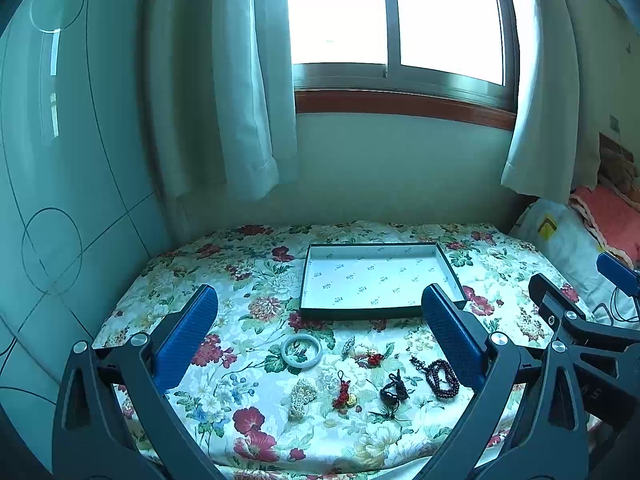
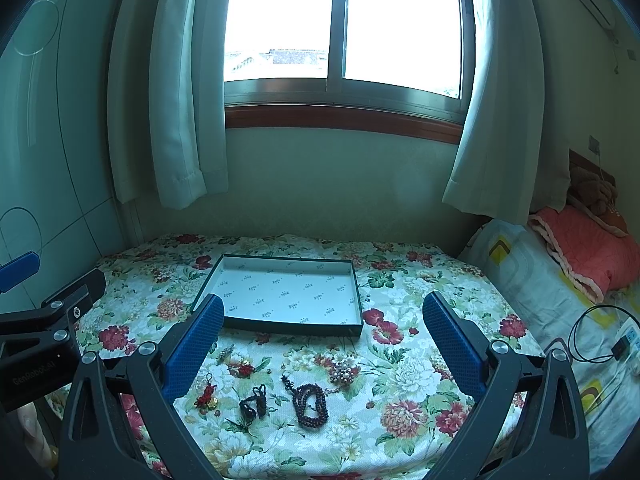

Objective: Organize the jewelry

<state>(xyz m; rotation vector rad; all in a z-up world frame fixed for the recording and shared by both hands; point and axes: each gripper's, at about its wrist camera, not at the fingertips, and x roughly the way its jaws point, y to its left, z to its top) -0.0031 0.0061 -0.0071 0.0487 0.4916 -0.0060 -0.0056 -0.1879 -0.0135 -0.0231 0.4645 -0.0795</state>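
We hold both grippers above the near edge of a flower-print cloth (image 1: 400, 236) covering the counter, w/ nothing between the fingers.

Left gripper (image 1: 320, 312): fingers spread wide, empty. Right gripper (image 2: 324, 316): fingers spread wide, empty.

Tray (image 1: 450, 270): shallow, dark rim, white printed liner, flat on the cloth at centre-rear, under the window (image 2: 340, 20). Nothing lies in it.

Jewelry lies loose on the cloth, in front of the tray, pieces apart from each other:
- pale jade bangle (image 1: 301, 351), far left, flat.
- pearl bundle (image 1: 301, 396), nearer us than the bangle.
- red knot charm (image 1: 343, 394), approx. centre.
- black cord piece (image 2: 254, 400), just right of the charm.
- dark bead bracelet (image 2: 311, 405), coiled, right of the cord piece.
- small brooch cluster (image 2: 343, 372), beyond the bracelet.

Right of the counter: pillows (image 2: 520, 264) and a cable (image 2: 592, 334).
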